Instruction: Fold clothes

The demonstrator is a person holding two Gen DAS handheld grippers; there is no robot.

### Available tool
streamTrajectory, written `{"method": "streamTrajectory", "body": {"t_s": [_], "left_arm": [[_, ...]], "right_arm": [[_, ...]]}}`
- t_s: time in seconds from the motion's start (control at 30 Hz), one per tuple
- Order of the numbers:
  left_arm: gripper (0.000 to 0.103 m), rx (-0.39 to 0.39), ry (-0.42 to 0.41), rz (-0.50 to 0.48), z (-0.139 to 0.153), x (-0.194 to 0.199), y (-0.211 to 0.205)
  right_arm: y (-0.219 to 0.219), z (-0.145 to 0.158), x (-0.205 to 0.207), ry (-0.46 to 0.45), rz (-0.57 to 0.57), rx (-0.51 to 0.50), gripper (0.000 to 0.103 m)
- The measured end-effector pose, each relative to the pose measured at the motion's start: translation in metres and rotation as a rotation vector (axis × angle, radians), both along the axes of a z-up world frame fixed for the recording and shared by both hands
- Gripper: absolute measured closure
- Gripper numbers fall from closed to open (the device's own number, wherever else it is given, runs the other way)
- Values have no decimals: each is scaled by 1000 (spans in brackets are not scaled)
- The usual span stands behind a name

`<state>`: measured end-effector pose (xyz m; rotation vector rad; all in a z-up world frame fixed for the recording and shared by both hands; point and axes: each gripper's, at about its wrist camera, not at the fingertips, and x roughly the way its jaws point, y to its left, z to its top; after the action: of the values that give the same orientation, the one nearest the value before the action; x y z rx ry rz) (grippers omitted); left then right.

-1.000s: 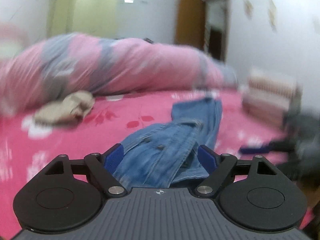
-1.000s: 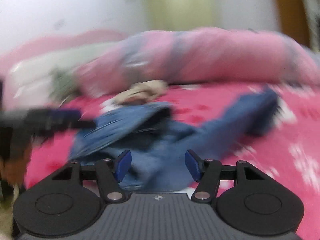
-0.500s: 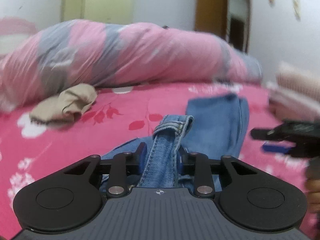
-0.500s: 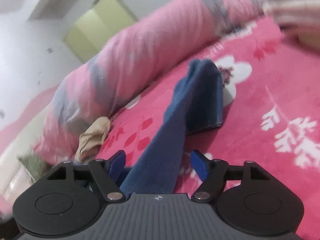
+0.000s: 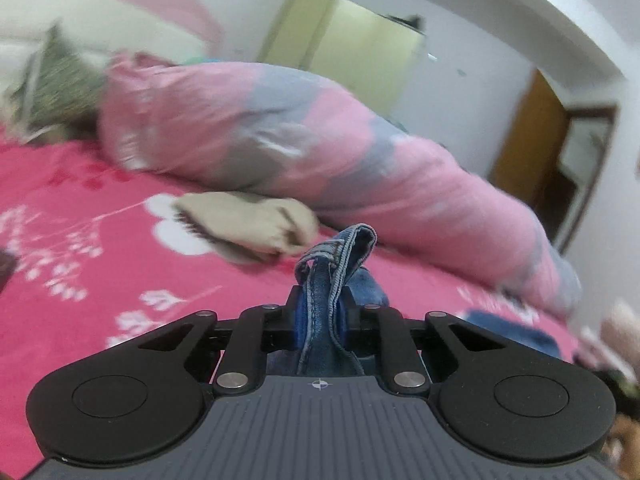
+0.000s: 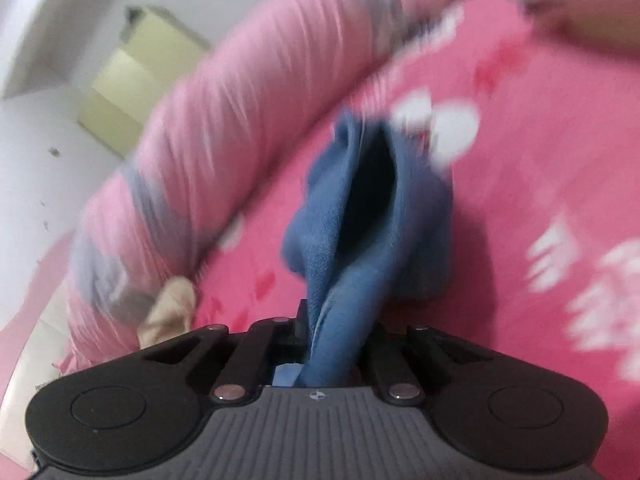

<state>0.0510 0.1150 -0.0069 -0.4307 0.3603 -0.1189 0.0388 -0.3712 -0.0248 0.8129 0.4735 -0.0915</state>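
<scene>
A pair of blue jeans (image 5: 334, 264) is pinched at its waistband by my left gripper (image 5: 320, 312), which is shut on the denim; the band sticks up between the blue pads. More denim (image 5: 516, 334) lies on the pink bedsheet to the right. In the right wrist view, my right gripper (image 6: 334, 332) is shut on a leg of the jeans (image 6: 352, 216), whose cloth bulges open above the fingers and trails toward the sheet. This view is blurred by motion.
A rolled pink and grey duvet (image 5: 304, 148) lies across the back of the bed. A beige garment (image 5: 248, 224) sits in front of it on the floral pink sheet (image 5: 80, 216). A green patterned pillow (image 5: 60, 84) is far left, a brown door (image 5: 528, 136) right.
Both grippers went from open to shut on the jeans, the left first, the right in the last half second. Both views have swung and tilted; the jeans are lifted off the sheet.
</scene>
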Motion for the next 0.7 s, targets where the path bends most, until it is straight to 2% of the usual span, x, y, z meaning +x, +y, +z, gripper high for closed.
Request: {"method": "streamTrajectory", "body": {"t_s": [0.1,0.17,0.23,0.3,0.33,0.4,0.43,0.5,0.57,0.6,0.67,0.7], "left_arm": [[88,-75,19,49,-6,-3,31],[89,-114,31,59,-13,0,44],[89,-130,39,60,-21,4,52],[89,-146,47,61,-28,9,59],[89,-154,51,62,-32,11,63],[89,-170,59,63,-40,15,71],[89,-178,72,66,-45,18,74],[88,-186,96,56,-51,21,82],[87,-176,111,54,-54,20,90],[86,-170,118,54,-55,20,93],[76,-160,132,52,-57,18,100],[65,-156,131,61,-57,15,104]], "right_arm": [[-6,19,-51,-76,-58,-26,98],[-4,24,-96,-88,-92,-49,98],[10,8,-141,-74,-120,-102,98],[19,-8,-171,-3,-117,-131,98],[21,-15,-177,61,-84,-132,95],[25,-30,-190,187,-15,-143,81],[28,-30,-196,233,25,-173,78],[32,-19,-207,277,126,-220,77],[36,-7,-217,312,223,-272,56],[39,3,-222,304,258,-318,50],[44,22,-230,287,328,-410,46],[46,32,-234,278,363,-455,45]]}}
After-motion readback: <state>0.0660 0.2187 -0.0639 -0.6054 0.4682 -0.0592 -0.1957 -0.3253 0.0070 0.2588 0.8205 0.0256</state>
